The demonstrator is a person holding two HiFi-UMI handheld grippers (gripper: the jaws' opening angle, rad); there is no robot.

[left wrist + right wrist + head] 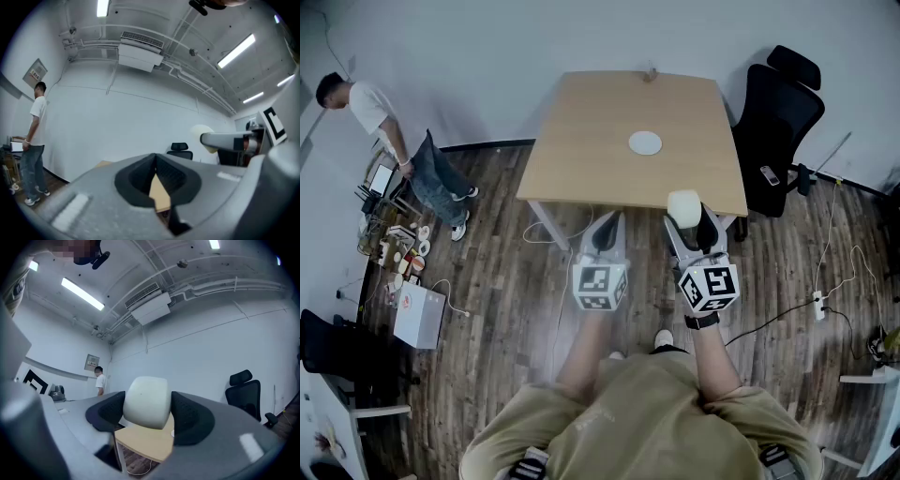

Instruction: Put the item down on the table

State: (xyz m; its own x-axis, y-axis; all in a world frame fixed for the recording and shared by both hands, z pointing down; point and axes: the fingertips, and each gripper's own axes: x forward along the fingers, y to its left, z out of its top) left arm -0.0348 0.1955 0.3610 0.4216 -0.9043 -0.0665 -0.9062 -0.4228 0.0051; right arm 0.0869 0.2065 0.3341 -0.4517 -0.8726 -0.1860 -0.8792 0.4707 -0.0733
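My right gripper (686,217) is shut on a cream-white rounded item (683,205), held over the near edge of the wooden table (609,131). In the right gripper view the cream-white rounded item (146,402) fills the gap between the two black pads (190,418), with the table (145,442) below and ahead. My left gripper (605,230) hangs just short of the table's near edge, shut and empty. In the left gripper view its pads (171,176) meet, leaving only a thin slit, and the right gripper with the item (202,132) shows to the right.
A small white disc (645,142) lies on the table's far half. A black office chair (778,122) stands right of the table. A person (389,131) stands at the far left by cluttered boxes (417,314). Cables run over the wooden floor (787,281).
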